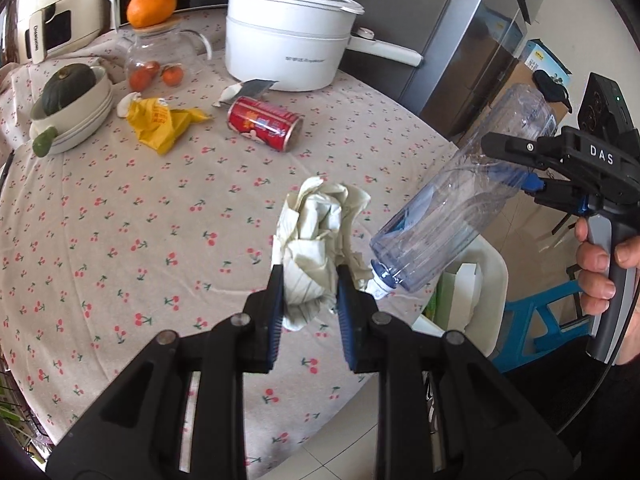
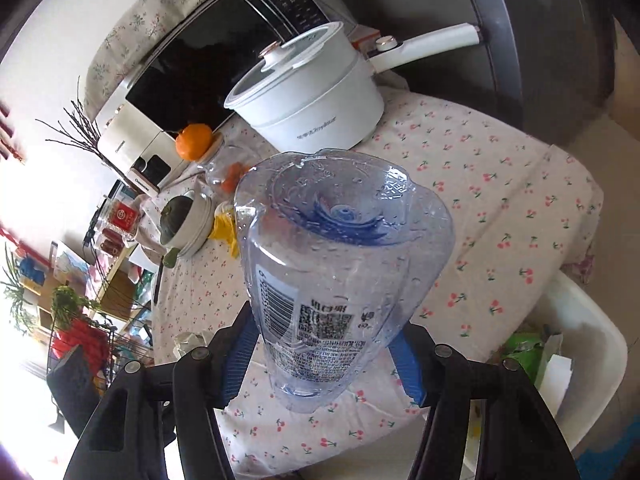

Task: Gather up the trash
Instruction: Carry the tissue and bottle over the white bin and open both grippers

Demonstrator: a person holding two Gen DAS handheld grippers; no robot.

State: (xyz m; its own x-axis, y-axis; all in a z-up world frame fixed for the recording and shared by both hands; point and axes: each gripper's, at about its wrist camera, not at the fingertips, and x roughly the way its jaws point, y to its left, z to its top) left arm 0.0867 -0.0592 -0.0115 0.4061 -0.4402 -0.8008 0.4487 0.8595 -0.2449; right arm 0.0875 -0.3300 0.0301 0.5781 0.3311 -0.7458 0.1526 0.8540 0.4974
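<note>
The left hand-held gripper [image 1: 310,300] pinches a crumpled paper wad [image 1: 316,236] between its blue pads, holding it above the near edge of the desk [image 1: 120,220]. The right hand-held gripper [image 2: 320,360] clamps an empty clear bottle [image 2: 340,264] across its body; in the left view the bottle [image 1: 460,208] hangs slantwise, cap end down and toward the wad, base up and away. The pads press on it and the wall looks dented under them. Both loads ride clear of the cherry-print cloth. What the next move turns on, I judge, is the white bin [image 1: 476,280] just off the desk's right edge: it lies below and to the right of the bottle's cap, nearer the right hand [image 1: 600,264] than the left, so the bottle's long axis already points roughly into it, while the wad would have to cross rightward over the desk's rim. On the desk, well apart from both grippers, lie a red can [image 1: 264,122] on its side, long axis running left to right, and a yellow wrapper [image 1: 160,120] just left of it. Readable writing is sparse: "DAS" on the right gripper's body; a barcode and a QR code on the bottle's label, with small print too fine to read; the pot [image 1: 284,40] carries a line of text I cannot make out.
</note>
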